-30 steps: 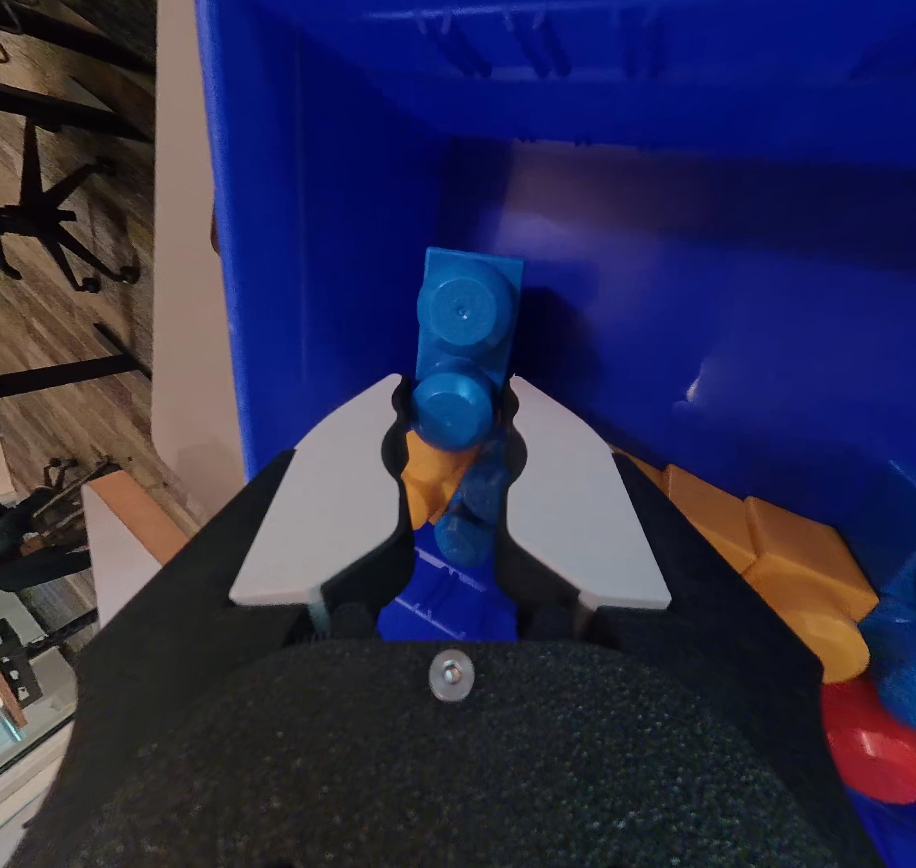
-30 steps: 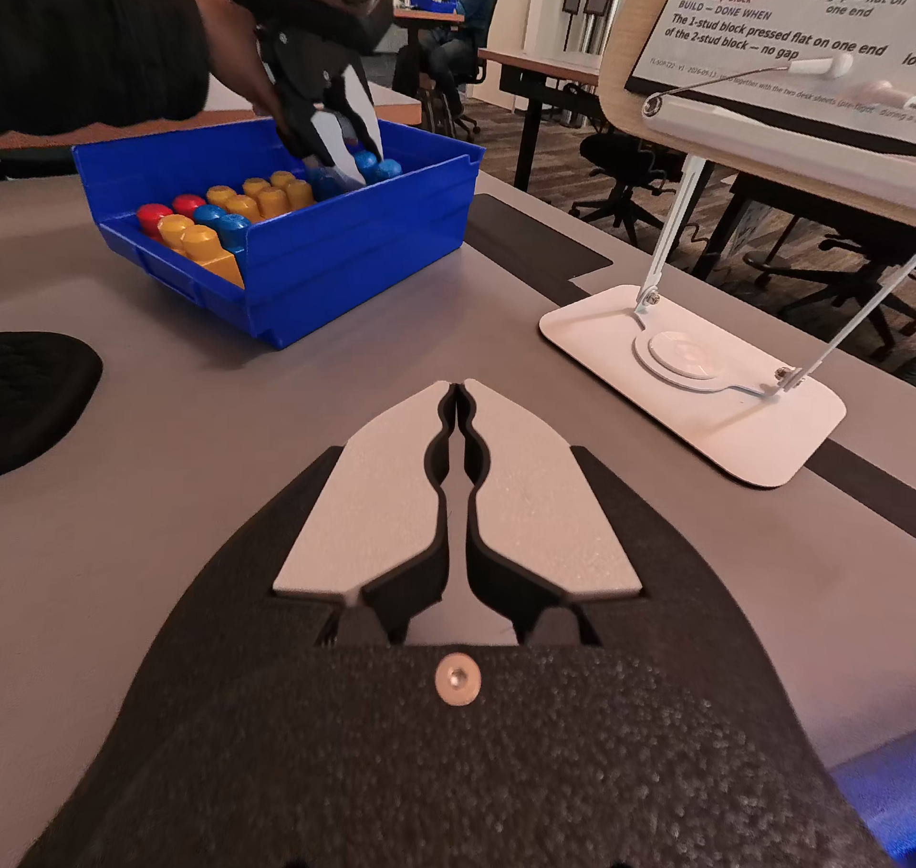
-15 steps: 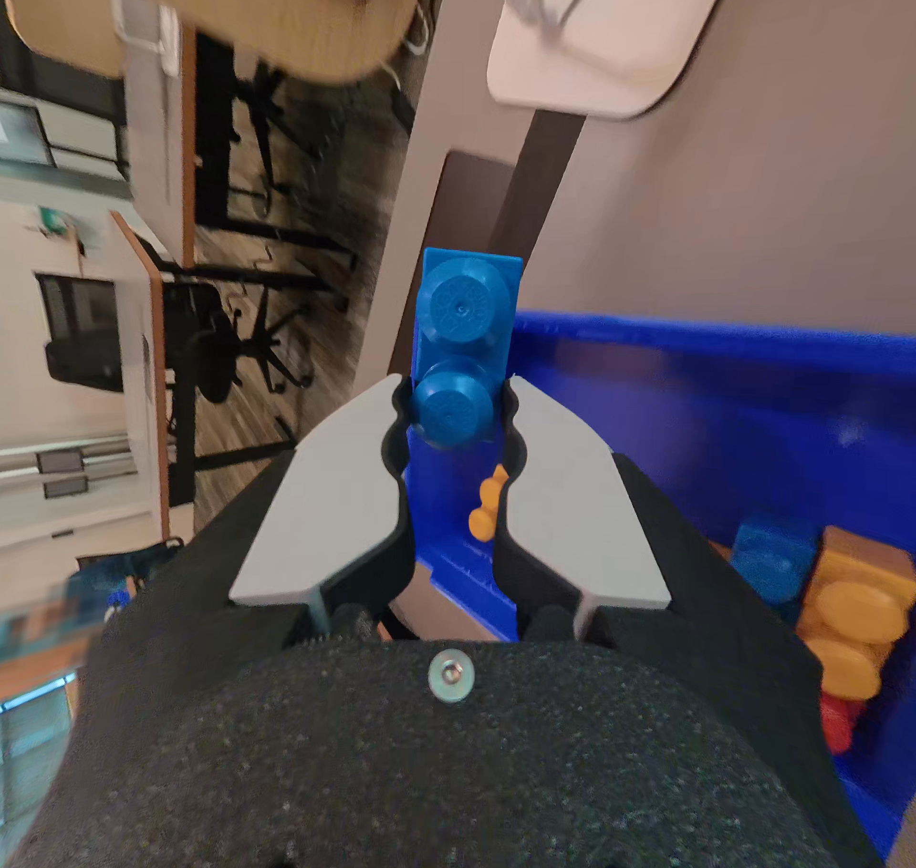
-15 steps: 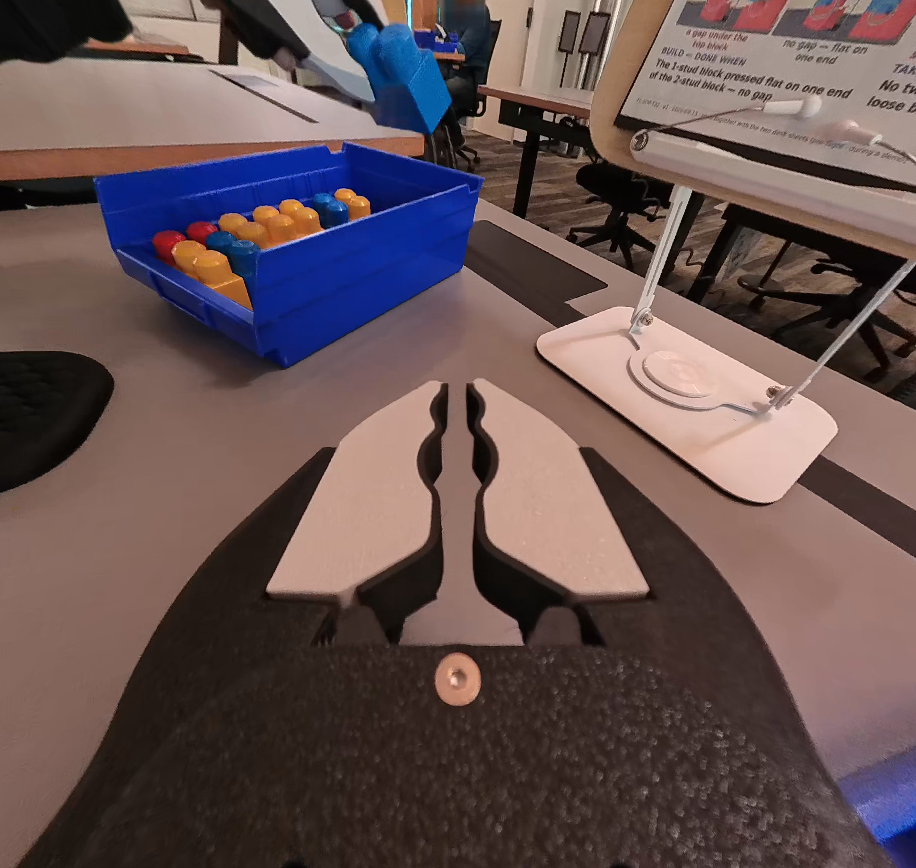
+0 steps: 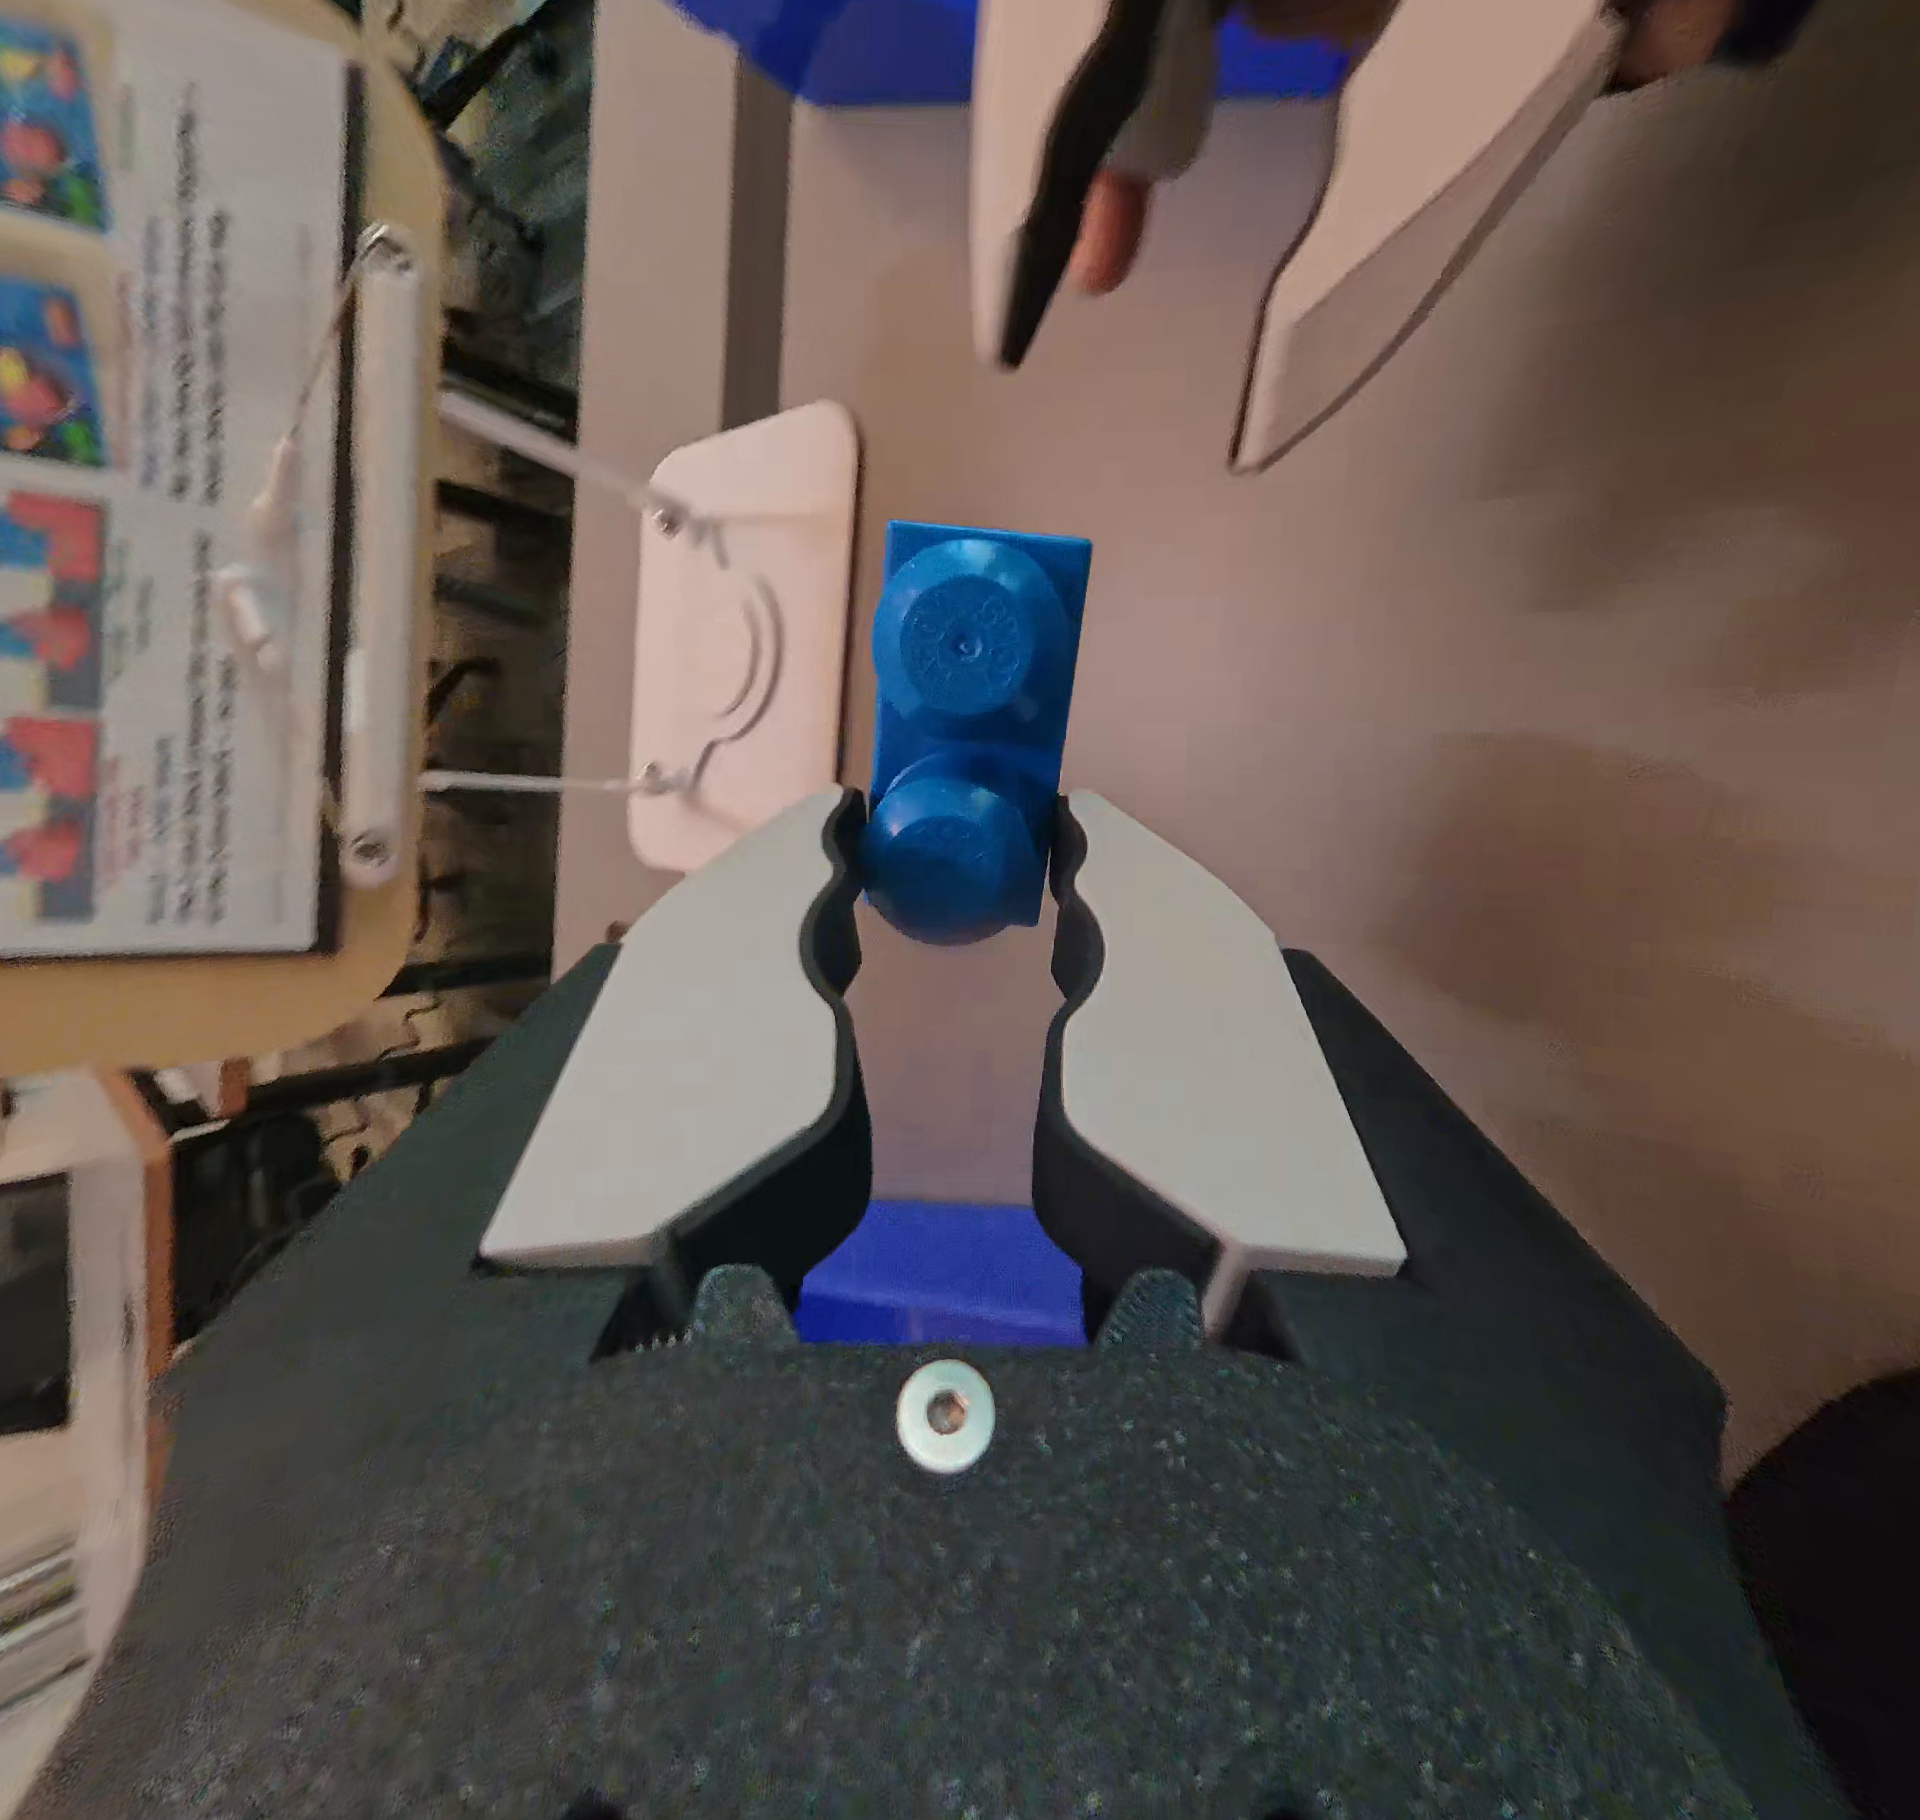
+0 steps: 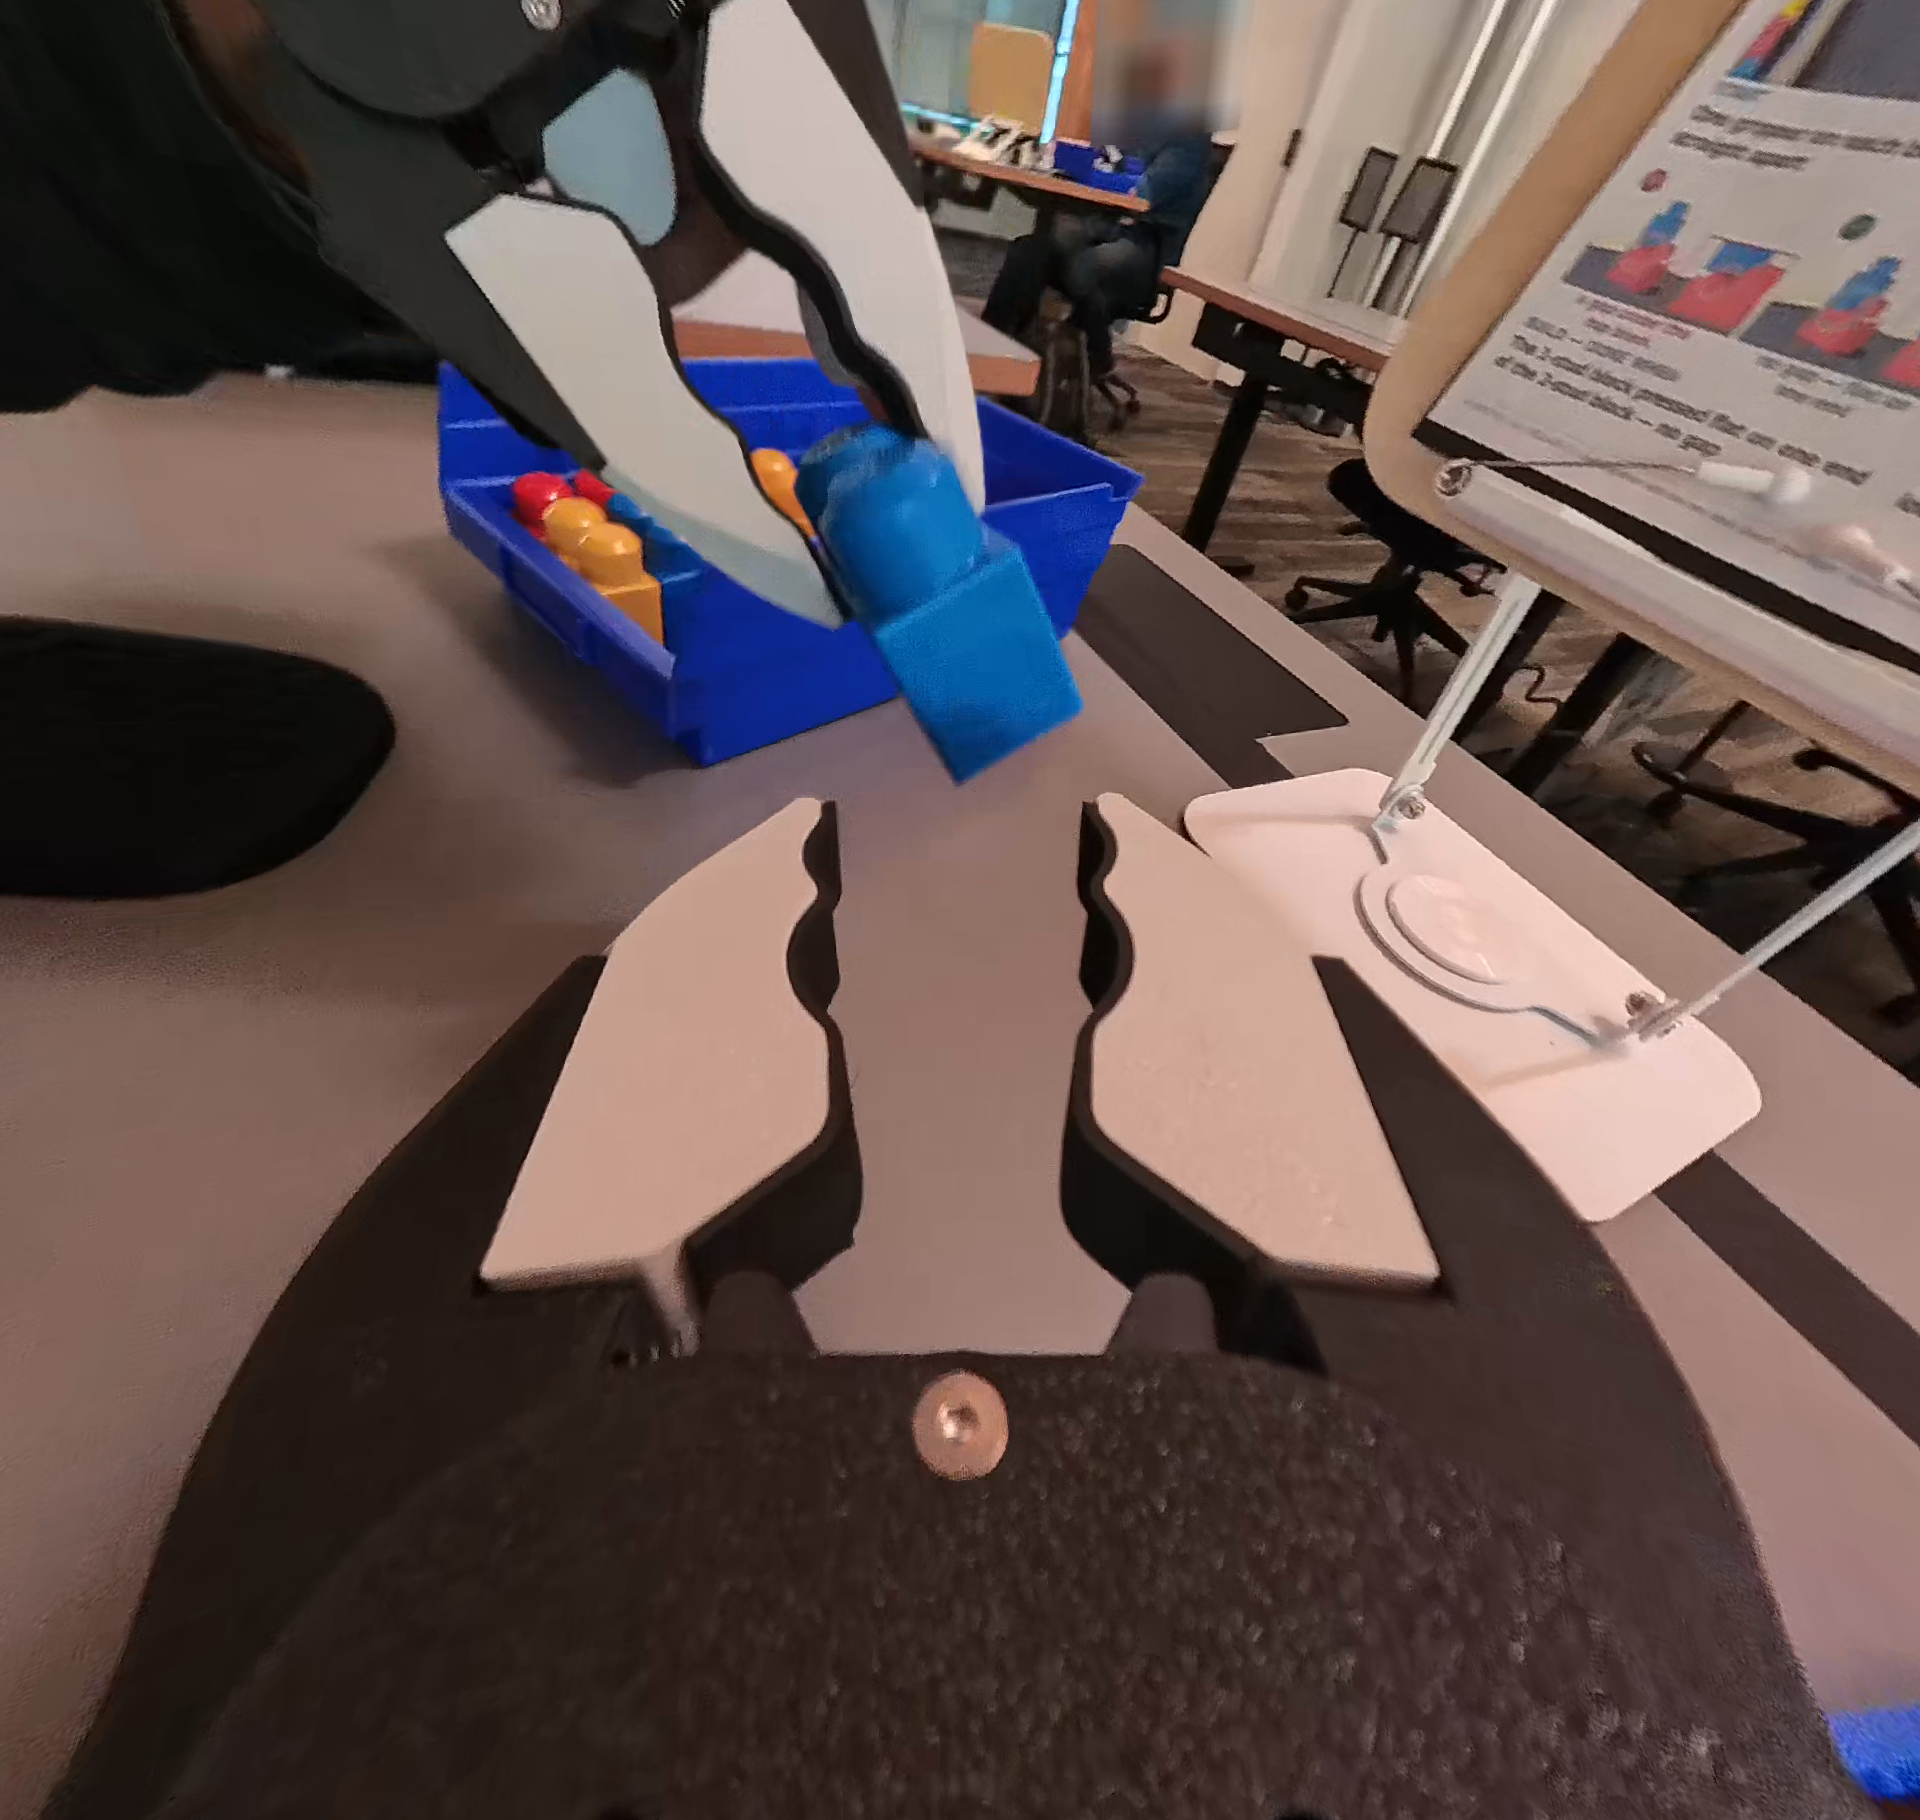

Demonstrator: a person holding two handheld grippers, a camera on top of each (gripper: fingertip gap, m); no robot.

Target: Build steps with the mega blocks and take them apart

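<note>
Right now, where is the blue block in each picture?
Left wrist view: the blue block sits in the middle, pinched at the tips of the left gripper.
Right wrist view: the blue block hangs upper middle, above the gray table.
Shared landmark: the white stand base.

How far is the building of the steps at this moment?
Only the start looks done. The left gripper holds a blue two-stud block above the grey table. The right gripper is open and empty. The other blocks lie in the blue bin. No steps show, so stacking and taking apart remain.
</note>
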